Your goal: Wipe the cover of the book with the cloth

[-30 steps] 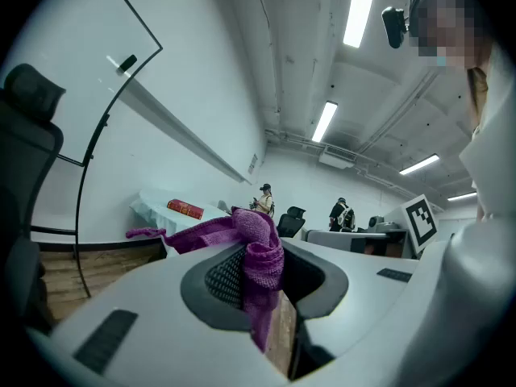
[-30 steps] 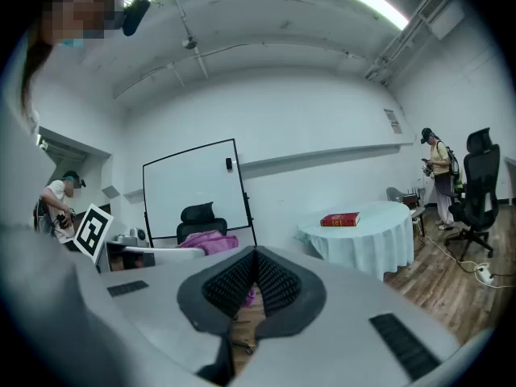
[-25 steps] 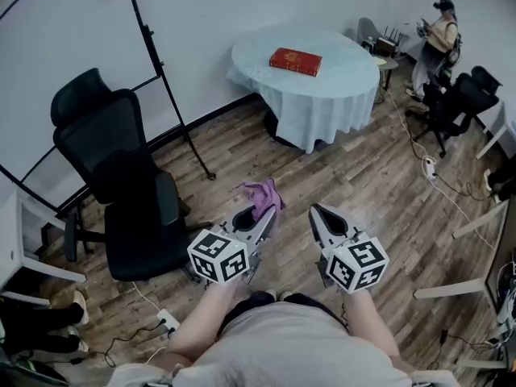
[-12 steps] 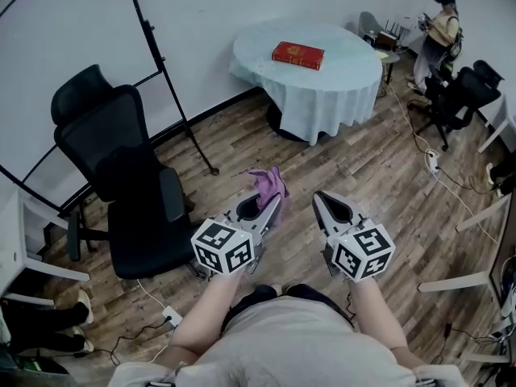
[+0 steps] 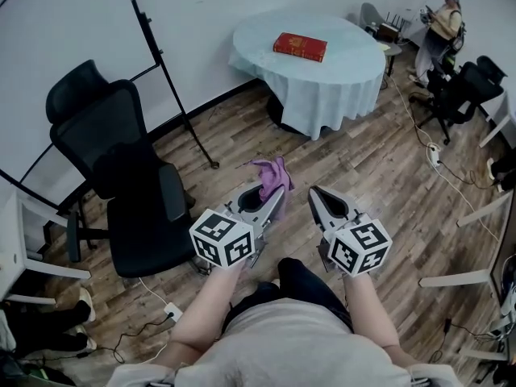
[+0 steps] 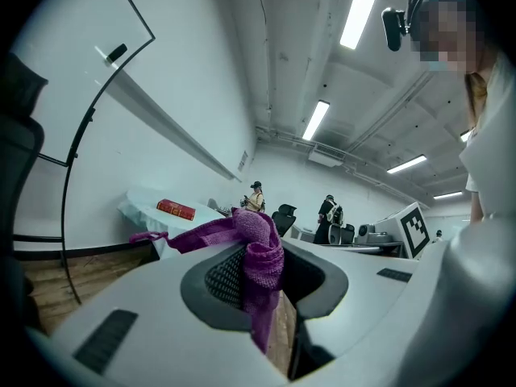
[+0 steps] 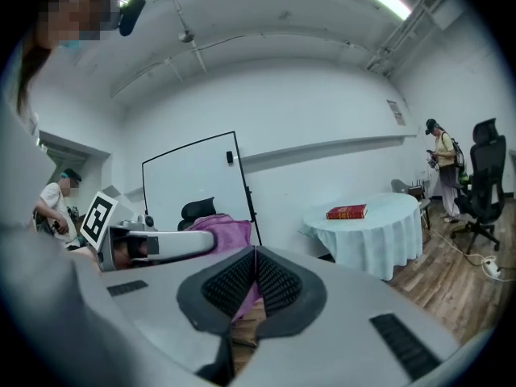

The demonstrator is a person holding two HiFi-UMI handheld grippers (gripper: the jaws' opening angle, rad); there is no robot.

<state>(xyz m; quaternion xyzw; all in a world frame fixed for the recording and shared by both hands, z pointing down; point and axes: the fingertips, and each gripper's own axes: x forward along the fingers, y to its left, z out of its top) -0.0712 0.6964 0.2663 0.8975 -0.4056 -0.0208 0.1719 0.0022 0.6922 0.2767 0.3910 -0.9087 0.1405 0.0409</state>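
A red book lies on the round table with a pale blue cloth, far ahead; it also shows small as the book and the book. My left gripper is shut on a purple cloth, which bunches over the jaws as the cloth. My right gripper is shut with nothing in it, held beside the left one. Both hang well short of the table, above the wooden floor.
A black office chair stands to the left, by a whiteboard stand's leg. More chairs and a person are at the far right. Cables lie on the floor, white desks at the edges.
The view has drifted slightly toward the table; both grippers keep their hold and stay side by side. The cloth stays in the left gripper.
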